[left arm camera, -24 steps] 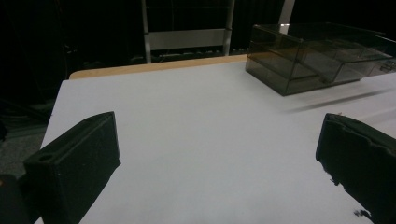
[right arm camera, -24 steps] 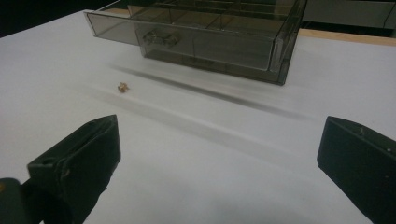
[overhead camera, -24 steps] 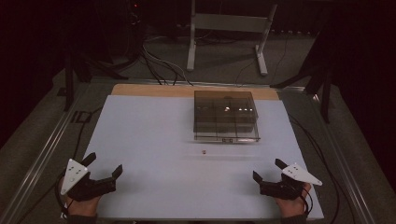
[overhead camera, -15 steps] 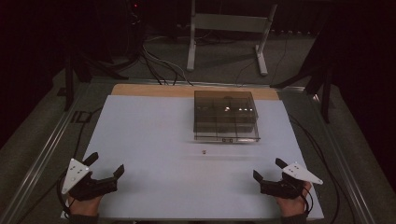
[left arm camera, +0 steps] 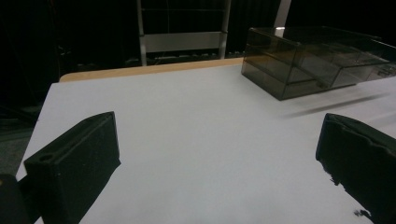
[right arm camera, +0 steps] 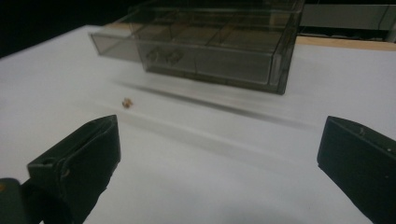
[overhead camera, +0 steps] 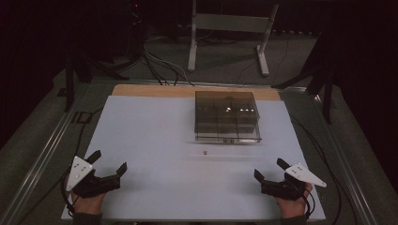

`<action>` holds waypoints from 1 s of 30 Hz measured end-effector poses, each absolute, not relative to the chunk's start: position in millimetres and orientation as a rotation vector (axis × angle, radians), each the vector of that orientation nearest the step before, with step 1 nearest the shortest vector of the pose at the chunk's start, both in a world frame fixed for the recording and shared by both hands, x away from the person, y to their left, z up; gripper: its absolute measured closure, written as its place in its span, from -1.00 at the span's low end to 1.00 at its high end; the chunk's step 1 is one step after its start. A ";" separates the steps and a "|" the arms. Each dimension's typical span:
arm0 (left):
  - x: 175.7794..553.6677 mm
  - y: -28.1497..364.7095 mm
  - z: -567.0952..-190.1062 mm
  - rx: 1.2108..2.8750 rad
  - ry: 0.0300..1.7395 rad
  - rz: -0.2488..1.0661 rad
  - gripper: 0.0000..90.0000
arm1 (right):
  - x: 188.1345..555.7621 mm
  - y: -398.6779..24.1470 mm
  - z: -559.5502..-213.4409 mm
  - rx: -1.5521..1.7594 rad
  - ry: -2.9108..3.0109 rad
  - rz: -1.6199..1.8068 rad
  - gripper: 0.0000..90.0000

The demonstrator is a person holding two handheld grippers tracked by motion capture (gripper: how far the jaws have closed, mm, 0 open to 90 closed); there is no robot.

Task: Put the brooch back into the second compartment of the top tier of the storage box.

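Holding one hand-held gripper in each hand, we are resting both near the close edge of the counter, which is covered in white. The left hand-held gripper is sitting at about 8 o'clock on the counter, and its jaws are spread wide with nothing between them. The right hand-held gripper is sitting at about 4 o'clock, and its jaws are also spread wide and are gripping nothing. A tiny brown bit is lying on the white top near the middle, well apart from both grippers. In the right gripper view we are seeing it at about 10 o'clock, ahead of the left jaw. Just behind the bit, toward 12 o'clock, a dark see-through box with little compartments is standing on the counter. Its drawer is sticking out a little toward us.
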State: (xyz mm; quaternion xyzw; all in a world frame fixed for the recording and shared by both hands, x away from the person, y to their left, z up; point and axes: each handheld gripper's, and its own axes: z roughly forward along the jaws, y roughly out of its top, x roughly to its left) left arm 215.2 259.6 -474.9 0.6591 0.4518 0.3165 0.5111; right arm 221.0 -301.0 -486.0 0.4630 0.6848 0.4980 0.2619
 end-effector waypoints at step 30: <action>218.6 249.1 -482.6 1.610 1.077 0.758 -0.99 | 243.2 -258.2 -469.1 1.193 1.947 1.390 -1.00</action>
